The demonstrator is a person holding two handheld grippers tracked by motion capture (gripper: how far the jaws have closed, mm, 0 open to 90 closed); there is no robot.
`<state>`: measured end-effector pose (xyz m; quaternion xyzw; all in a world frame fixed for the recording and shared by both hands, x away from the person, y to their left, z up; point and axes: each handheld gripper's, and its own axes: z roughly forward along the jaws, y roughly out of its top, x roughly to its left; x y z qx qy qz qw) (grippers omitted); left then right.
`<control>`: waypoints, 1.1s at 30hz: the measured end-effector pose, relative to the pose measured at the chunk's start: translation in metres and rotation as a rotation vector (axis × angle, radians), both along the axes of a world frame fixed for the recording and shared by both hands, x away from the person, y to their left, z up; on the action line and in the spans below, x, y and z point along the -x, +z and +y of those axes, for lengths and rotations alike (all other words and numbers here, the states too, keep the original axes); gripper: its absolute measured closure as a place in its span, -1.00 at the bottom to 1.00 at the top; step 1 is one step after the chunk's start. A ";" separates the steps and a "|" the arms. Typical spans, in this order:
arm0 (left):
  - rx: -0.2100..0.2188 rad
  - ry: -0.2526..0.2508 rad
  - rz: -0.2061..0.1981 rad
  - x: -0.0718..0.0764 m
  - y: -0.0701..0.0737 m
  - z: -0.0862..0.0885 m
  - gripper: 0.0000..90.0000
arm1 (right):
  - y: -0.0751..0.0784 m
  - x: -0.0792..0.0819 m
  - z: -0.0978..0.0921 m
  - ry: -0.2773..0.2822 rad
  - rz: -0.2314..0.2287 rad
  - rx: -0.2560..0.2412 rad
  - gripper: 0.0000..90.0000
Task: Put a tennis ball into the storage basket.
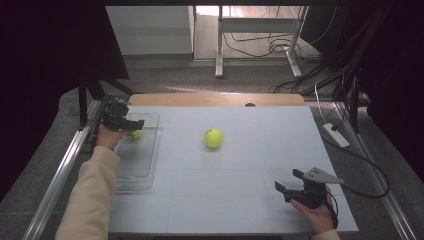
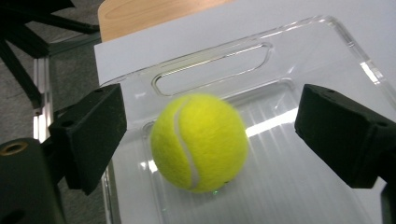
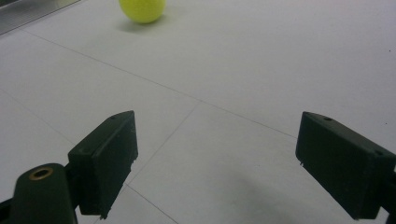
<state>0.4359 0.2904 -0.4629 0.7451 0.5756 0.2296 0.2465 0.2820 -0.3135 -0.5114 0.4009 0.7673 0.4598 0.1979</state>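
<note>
A yellow-green tennis ball lies in the clear plastic tray, near its slotted handle end. My left gripper is open around the ball, with a gap on each side between jaw and ball. In the high view this gripper hovers over the far end of the tray at the table's left, above the ball. A second tennis ball rests on the white table near its middle. Near the front right edge, my right gripper is open and holds nothing; its own view shows the second ball far ahead.
The white table surface is ringed by metal rails. A wooden board lies along the far edge. A cable and a white power strip lie off the right side, with desk legs and cables on the floor beyond.
</note>
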 end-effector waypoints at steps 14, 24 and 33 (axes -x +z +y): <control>0.136 -0.096 -0.124 0.026 0.020 -0.003 -0.81 | 0.000 -0.002 -0.002 -0.009 0.006 -0.010 -0.71; 0.198 -0.152 -0.197 0.044 0.035 -0.010 -0.81 | 0.001 -0.001 -0.008 -0.027 0.006 -0.028 -0.71; 0.241 -0.188 -0.237 0.058 0.039 -0.014 -0.80 | 0.001 -0.003 -0.006 -0.035 0.007 -0.029 -0.71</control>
